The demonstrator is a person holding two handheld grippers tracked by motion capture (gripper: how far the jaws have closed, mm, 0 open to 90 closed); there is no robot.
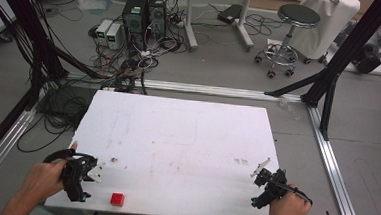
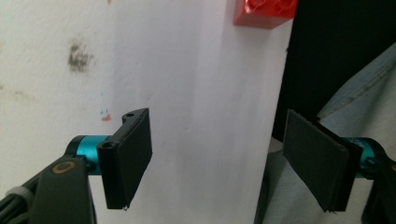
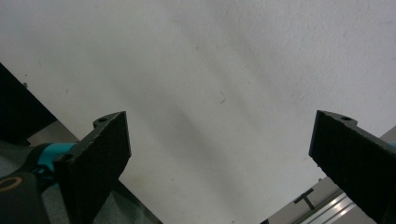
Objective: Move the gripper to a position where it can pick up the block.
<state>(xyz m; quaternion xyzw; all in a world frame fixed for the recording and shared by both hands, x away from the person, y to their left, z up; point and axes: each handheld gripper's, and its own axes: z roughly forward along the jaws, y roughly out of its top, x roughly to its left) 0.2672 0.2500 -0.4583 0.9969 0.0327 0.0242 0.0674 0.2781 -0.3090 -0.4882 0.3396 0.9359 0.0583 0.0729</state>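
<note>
A small red brick (image 1: 117, 198) lies near the front edge of the white table (image 1: 176, 136), left of centre. My left gripper (image 1: 94, 172) hovers at the front left corner, a short way left of the brick, held in a hand. In the left gripper view the gripper (image 2: 224, 163) is open with nothing between its jaws, and the red brick (image 2: 265, 11) sits ahead at the top edge. My right gripper (image 1: 260, 172) is at the front right corner. In the right gripper view it (image 3: 219, 154) stands wide open over bare white table (image 3: 210, 70).
The table top carries faint smudges (image 1: 241, 161). Beyond it, on the floor, are computer towers (image 1: 144, 14), tangled cables (image 1: 126, 63), a stool (image 1: 289, 36) and black frame legs (image 1: 330, 81). An aluminium rail (image 1: 335, 166) runs along the right side.
</note>
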